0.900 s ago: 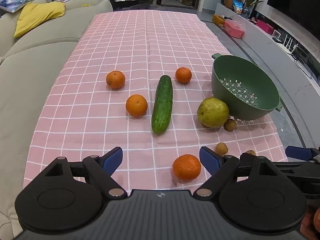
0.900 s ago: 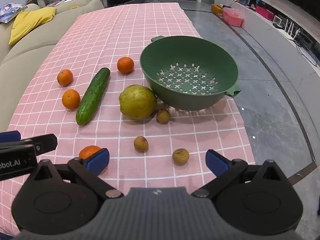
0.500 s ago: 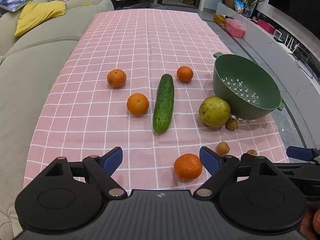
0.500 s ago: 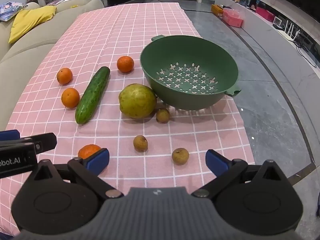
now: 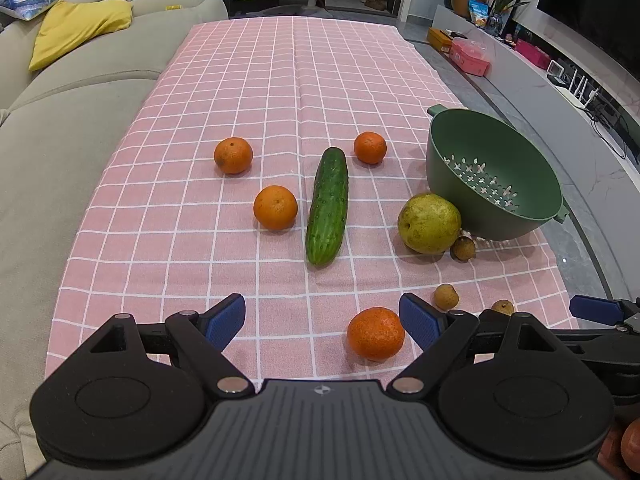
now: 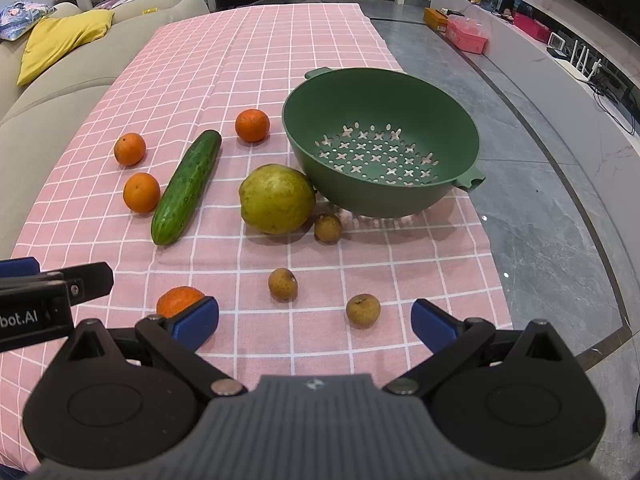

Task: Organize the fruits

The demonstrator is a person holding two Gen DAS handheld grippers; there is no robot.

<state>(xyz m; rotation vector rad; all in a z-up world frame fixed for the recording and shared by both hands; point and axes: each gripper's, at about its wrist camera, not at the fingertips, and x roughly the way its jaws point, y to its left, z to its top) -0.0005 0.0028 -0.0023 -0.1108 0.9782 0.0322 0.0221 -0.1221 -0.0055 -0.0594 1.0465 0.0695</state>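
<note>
On the pink checked cloth lie several oranges, the nearest orange [image 5: 375, 333] just in front of my left gripper [image 5: 322, 320], which stands open and empty. A cucumber [image 5: 328, 206] lies lengthwise mid-table, a yellow-green pear [image 5: 429, 223] beside the green colander [image 5: 494, 176]. Three small brown longans sit near the front edge; one longan [image 6: 363, 310] is just ahead of my open, empty right gripper [image 6: 314, 318]. In the right wrist view the colander [image 6: 380, 140] is empty, with the pear [image 6: 277, 199] and cucumber [image 6: 186, 187] to its left.
A grey sofa [image 5: 60, 120] with a yellow cushion [image 5: 76, 28] runs along the table's left side. Grey stone floor [image 6: 540, 200] lies to the right of the table edge. A low TV shelf with boxes stands far right.
Both views have shifted slightly: the fruits sit a little lower and farther right in the left view. No fruit has moved on the cloth and both grippers stay open.
</note>
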